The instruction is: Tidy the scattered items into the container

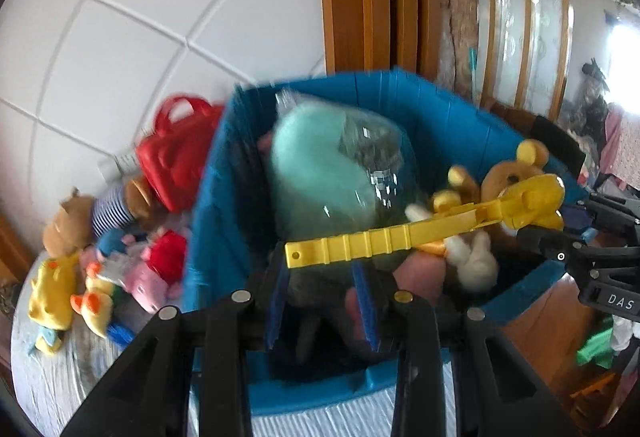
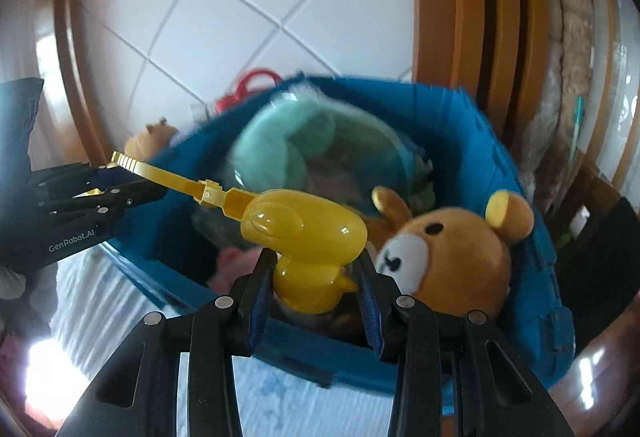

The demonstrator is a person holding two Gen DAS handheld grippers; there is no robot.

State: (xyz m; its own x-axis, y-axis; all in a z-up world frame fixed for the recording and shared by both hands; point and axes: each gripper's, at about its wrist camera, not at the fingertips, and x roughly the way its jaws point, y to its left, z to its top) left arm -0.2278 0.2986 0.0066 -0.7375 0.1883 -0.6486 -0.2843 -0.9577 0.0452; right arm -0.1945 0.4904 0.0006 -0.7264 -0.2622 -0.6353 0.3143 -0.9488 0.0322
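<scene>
in the left wrist view the left gripper [image 1: 324, 311] is closed on the flat handle end of a long yellow toy grabber [image 1: 384, 237], which spans the blue container [image 1: 216, 197] above a bagged green plush [image 1: 316, 173], probably held at both ends so it stays level; loose soft toys [image 1: 100, 257] lie on the bed [image 1: 60, 389] beside the container's left wall. in the right wrist view the right gripper [image 2: 316, 297] clamps the grabber's bulbous head over the container's near rim, beside a brown bear [image 2: 452, 257] lying inside.
</scene>
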